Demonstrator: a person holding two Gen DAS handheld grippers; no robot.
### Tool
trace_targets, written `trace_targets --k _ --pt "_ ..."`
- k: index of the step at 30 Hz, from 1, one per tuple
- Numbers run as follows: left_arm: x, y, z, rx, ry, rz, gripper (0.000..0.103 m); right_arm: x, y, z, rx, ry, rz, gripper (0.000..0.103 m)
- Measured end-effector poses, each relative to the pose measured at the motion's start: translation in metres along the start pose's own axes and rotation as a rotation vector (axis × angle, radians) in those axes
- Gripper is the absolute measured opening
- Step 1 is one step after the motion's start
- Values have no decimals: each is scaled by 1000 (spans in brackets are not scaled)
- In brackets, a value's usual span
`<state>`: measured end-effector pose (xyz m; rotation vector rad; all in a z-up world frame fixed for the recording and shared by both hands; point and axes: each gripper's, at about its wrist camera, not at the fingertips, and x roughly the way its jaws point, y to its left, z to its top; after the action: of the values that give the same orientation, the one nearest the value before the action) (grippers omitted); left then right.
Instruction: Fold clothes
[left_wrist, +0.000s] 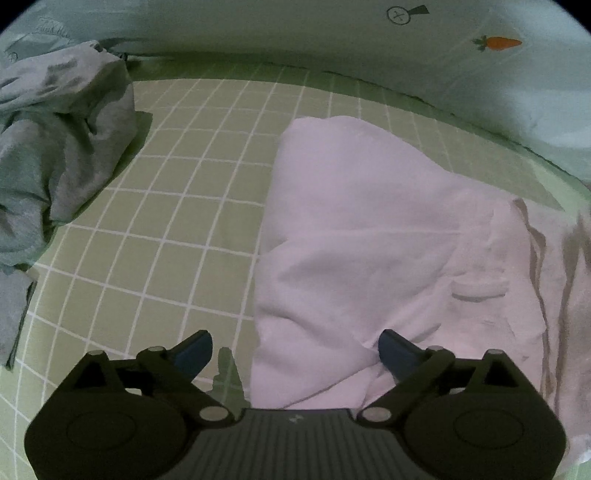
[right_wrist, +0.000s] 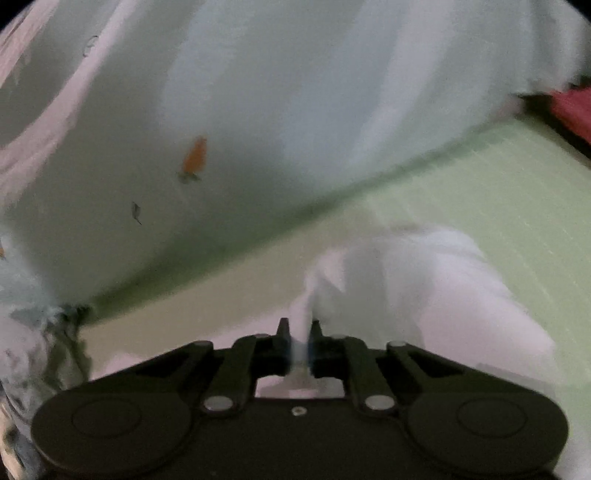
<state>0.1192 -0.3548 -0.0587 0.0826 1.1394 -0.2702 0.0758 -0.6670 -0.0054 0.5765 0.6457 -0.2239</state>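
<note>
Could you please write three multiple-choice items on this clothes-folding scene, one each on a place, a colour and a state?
1. Where does the crumpled grey garment lie, in the left wrist view?
A. left of the white garment
B. on top of it
C. inside a basket

2. What colour is the checked sheet?
A. red
B. green with white lines
C. black

3. How is the right gripper?
A. wide open, nothing in it
B. shut on white cloth
C. shut on a hanger

Answers:
1 A: bare sheet separates them.
2 B: a white grid crosses the green.
3 B: cloth sits pinched between its fingers, while the left gripper stands open.
</note>
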Motion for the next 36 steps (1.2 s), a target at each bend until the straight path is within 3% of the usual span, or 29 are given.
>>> trace_targets --k 2,3,5,8,10,12,16,19,23,28,36 --pt "3 2 0 -13 6 -2 100 31 10 11 16 47 38 24" --pt "4 3 1 -25 11 -5 101 47 11 14 30 86 62 39" --pt "6 6 1 -44 19 -12 102 68 13 12 43 151 51 40" --pt "7 8 0 -62 19 -15 103 52 16 0 -22 121 18 51" --pt "9 8 -1 -82 24 -19 103 27 12 -12 -48 84 -32 72" --pt "10 9 -1 -98 29 -24 103 3 5 -30 -72 63 -107 74" --pt "3 9 -5 -91 11 -25 103 -32 -6 -78 -117 103 -211 74" --pt "-8 10 -12 -85 -10 -34 103 -42 -5 -116 -183 165 -310 74" --pt "-24 14 -25 -72 -28 -58 103 -45 7 -150 -311 228 -358 77" --pt "-38 25 -33 -89 -54 -92 103 -63 6 -156 -290 243 -359 80" --pt "-35 40 -13 -97 -93 -139 101 -101 4 -155 -165 166 -371 84"
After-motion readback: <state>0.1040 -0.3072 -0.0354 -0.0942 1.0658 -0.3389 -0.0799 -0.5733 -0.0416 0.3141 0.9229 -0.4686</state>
